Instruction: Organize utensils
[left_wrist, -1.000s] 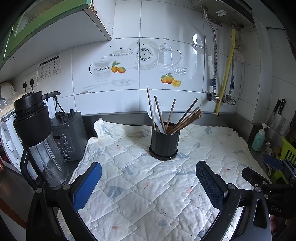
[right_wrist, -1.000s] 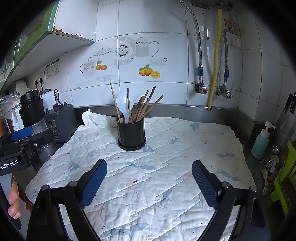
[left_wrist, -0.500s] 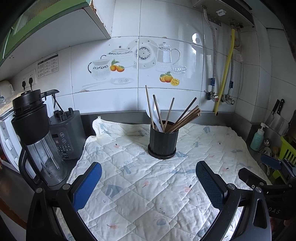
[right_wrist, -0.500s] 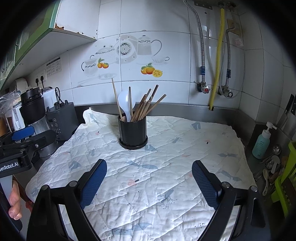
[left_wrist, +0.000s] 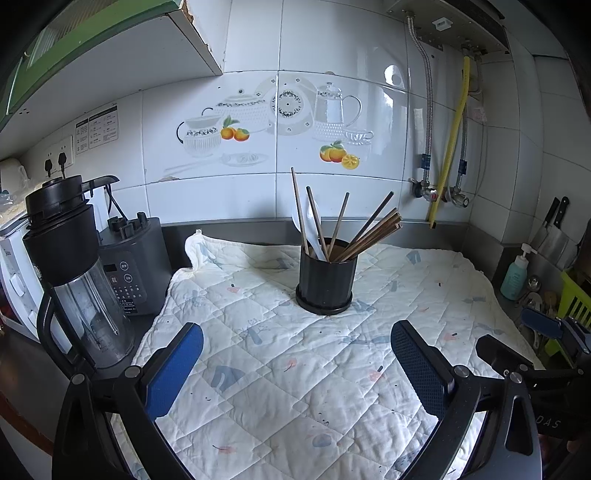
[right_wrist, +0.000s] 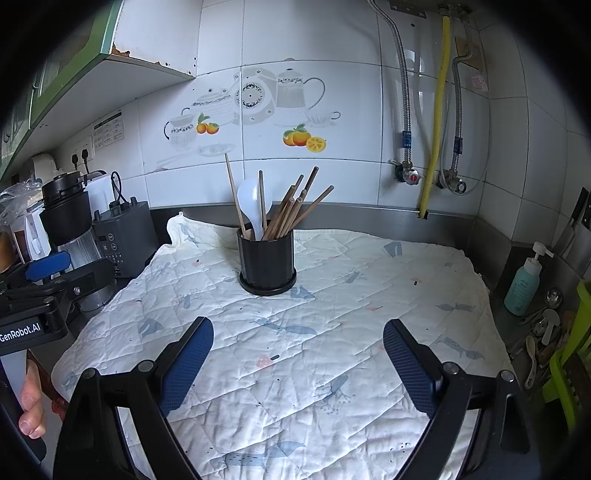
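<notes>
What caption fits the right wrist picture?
Open right gripper faces a black holder of chopsticks and a white spoon on a quilted cloth.

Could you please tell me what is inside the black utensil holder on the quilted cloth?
The black utensil holder holds several wooden chopsticks and one white spoon, all leaning upright. Their lower ends and the holder's bottom are hidden by its wall.

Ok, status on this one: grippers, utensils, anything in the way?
Left gripper open, empty; right gripper open, empty. Chopsticks and white spoon upright in black holder on quilted cloth. Nothing in the way.
</notes>
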